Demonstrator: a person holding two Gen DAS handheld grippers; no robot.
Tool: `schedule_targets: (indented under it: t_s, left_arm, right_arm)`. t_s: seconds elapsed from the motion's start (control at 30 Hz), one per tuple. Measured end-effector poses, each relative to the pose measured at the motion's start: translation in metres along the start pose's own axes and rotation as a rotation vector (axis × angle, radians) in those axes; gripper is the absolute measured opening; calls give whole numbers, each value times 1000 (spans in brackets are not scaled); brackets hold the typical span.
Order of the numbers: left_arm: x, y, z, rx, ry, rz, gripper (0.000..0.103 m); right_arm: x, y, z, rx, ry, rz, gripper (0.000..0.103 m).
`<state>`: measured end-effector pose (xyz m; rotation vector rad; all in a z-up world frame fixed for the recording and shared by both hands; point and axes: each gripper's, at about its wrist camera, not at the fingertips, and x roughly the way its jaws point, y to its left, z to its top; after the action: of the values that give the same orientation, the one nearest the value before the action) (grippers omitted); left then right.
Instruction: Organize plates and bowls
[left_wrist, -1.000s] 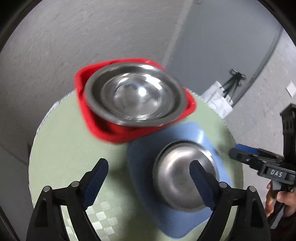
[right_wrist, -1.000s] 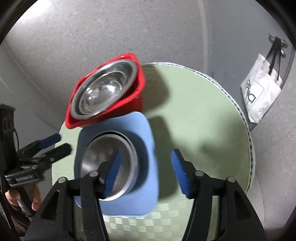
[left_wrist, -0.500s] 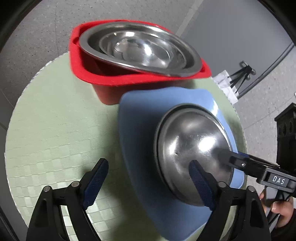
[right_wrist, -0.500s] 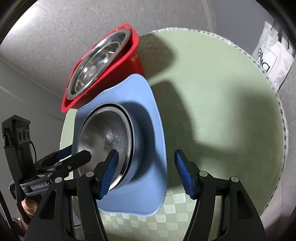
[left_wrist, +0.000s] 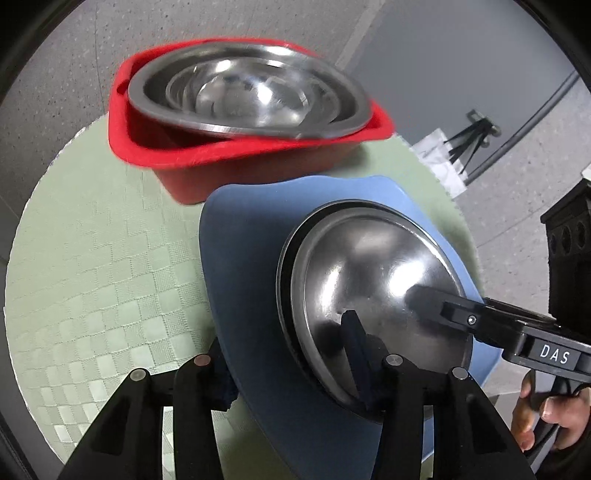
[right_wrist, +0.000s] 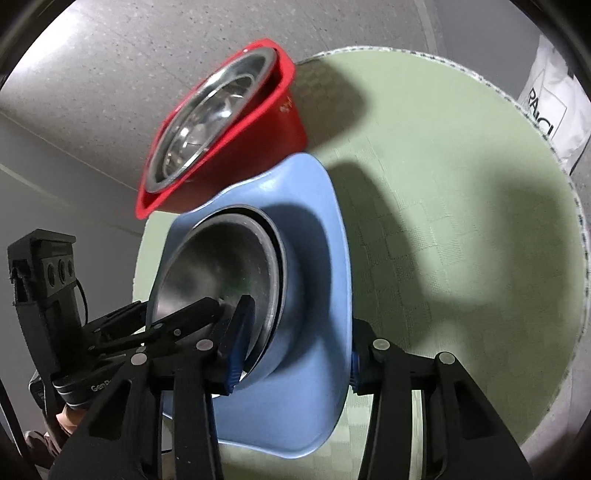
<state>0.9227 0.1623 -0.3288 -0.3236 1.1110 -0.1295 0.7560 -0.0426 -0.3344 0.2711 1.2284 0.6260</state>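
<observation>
Bowls: two steel, perhaps more, one blue (left_wrist: 236, 236) clamped by both grippers.

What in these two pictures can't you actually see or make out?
- Blue plate: near rim, left wrist view, hidden behind the left gripper.
- Steel bowl: near edge, right wrist view, covered by gripper fingers.
- Bag: lettering cut off by the frame edge.
- Red bowl: blurred.

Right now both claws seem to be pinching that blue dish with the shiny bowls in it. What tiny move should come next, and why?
Probably a slow, level lift. The left gripper and right gripper each clamp an edge of the blue dish, one finger inside the steel bowls nested in it. The red tub touches or overlaps its far rim, so rising straight up first should clear it.
</observation>
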Motion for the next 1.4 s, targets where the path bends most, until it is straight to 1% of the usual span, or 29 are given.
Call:
schedule_targets:
  t_s: [0.13, 0.17, 0.3, 0.37, 0.43, 0.57, 0.73, 0.8, 0.87, 0.97, 1.13, 1.27, 1.4]
  left_arm:
    - [-24, -13, 2, 32, -36, -16, 45]
    - [-31, -17, 4, 42, -51, -21, 45]
    - [-59, -25, 15, 58, -110, -38, 45]
    - [-70, -24, 27, 63, -140, -39, 45]
    - [-78, -19, 38, 66, -166, -25, 45]
    - [-88, -4, 65, 67, -202, 13, 46]
    - [-75, 25, 106, 9, -201, 41, 44]
    - [-60, 34, 121, -5, -201, 56, 44]
    - [-44, 39, 132, -10, -190, 67, 44]
    - [-24, 45, 140, -32, -168, 71, 44]
    - [-2, 57, 151, -57, -145, 82, 46]
    - [14, 62, 164, -60, -137, 85, 47]
    - [21, 68, 167, -58, -155, 83, 47]
  right_arm:
    - [-27, 12, -2, -32, -40, -4, 43]
    - [-35, 10, -7, -40, -47, -5, 43]
    - [-65, 27, -2, -82, -96, -11, 43]
    - [-77, 36, 5, -107, -126, -8, 43]
    - [-82, 42, 19, -125, -148, 3, 43]
    - [-74, 59, 55, -163, -171, 13, 43]
    - [-38, 74, 102, -179, -151, 31, 43]
    - [-25, 73, 115, -184, -146, 34, 43]
    - [-7, 75, 132, -177, -139, 29, 43]
    - [11, 72, 148, -162, -124, 18, 43]
    - [34, 71, 152, -155, -95, 11, 43]
    - [42, 68, 150, -146, -90, 12, 43]
    - [43, 73, 148, -167, -101, 2, 47]
